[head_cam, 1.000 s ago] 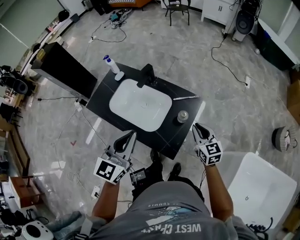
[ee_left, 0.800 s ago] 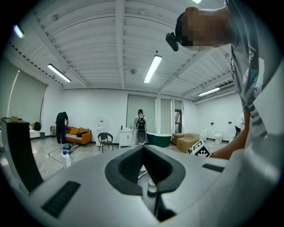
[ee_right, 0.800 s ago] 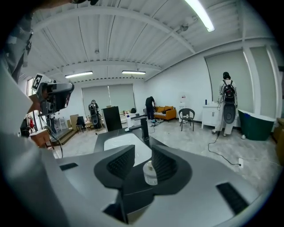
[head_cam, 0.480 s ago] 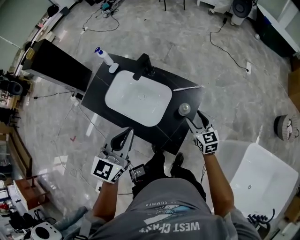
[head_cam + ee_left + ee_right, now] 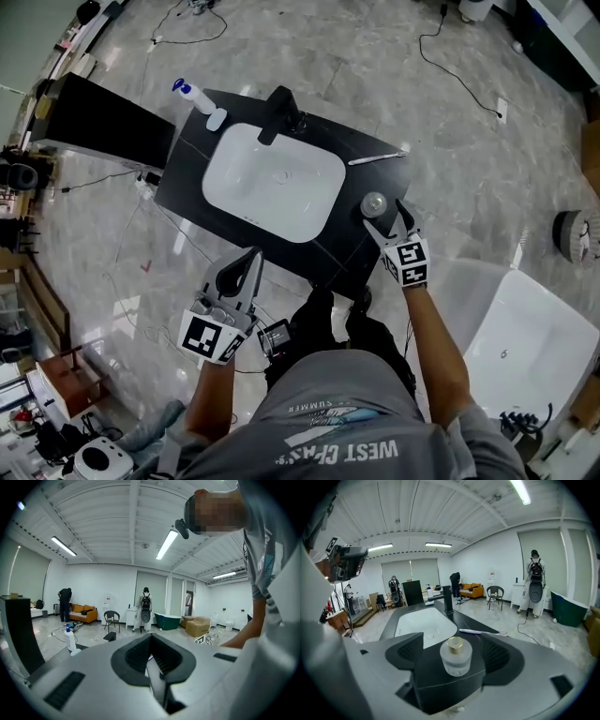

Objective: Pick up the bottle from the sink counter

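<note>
A small frosted bottle (image 5: 373,202) with a gold cap stands on the black sink counter (image 5: 352,246), right of the white basin (image 5: 272,183). My right gripper (image 5: 386,218) is just behind it and open. In the right gripper view the bottle (image 5: 456,657) stands upright between the two jaws, whose pads (image 5: 410,654) are clear of it on both sides; the jaws have just been opening. My left gripper (image 5: 246,272) is shut and empty, hanging off the counter's near edge. In the left gripper view its jaws (image 5: 152,654) meet in a line.
A black faucet (image 5: 281,108) stands behind the basin. At the far left corner are a white spray bottle (image 5: 192,94) and a white dish (image 5: 217,119). A toothbrush (image 5: 375,157) lies beyond the bottle. A white bathtub (image 5: 506,347) sits on the floor at right.
My right gripper has moved forward and down to the bottle and its jaws have spread from shut to wide open. The left gripper has sunk a little.
</note>
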`<state>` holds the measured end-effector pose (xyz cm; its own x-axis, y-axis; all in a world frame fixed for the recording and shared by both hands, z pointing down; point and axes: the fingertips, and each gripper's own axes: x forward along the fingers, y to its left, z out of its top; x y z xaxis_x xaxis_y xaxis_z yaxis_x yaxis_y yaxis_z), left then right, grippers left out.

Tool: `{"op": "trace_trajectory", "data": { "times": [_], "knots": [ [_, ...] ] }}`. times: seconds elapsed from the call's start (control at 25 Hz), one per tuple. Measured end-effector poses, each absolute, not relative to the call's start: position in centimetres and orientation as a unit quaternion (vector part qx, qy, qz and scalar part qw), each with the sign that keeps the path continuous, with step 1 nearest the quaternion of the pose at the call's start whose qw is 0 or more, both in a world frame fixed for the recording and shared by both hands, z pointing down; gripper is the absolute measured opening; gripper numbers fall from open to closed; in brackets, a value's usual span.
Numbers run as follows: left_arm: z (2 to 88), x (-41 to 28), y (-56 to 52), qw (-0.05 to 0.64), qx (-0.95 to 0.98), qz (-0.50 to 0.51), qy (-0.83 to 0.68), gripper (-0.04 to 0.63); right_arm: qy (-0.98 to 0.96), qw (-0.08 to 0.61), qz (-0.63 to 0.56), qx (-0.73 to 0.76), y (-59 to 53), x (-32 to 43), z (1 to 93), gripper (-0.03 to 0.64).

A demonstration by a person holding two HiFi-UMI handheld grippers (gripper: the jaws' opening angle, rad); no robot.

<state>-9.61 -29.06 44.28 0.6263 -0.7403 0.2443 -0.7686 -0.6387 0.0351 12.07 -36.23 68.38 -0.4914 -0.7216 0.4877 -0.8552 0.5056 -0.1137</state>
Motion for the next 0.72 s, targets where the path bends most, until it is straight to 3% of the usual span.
{"op": "trace_trajectory", "data": {
  "times": [0.72],
  "knots": [
    [47.3, -11.8, -30.8, 0.107, 0.891, 0.127, -0.423, 0.002, -0.832, 0.234, 0.194, 0.464, -38.1, 10.7, 75.2, 0.364]
  ]
}}
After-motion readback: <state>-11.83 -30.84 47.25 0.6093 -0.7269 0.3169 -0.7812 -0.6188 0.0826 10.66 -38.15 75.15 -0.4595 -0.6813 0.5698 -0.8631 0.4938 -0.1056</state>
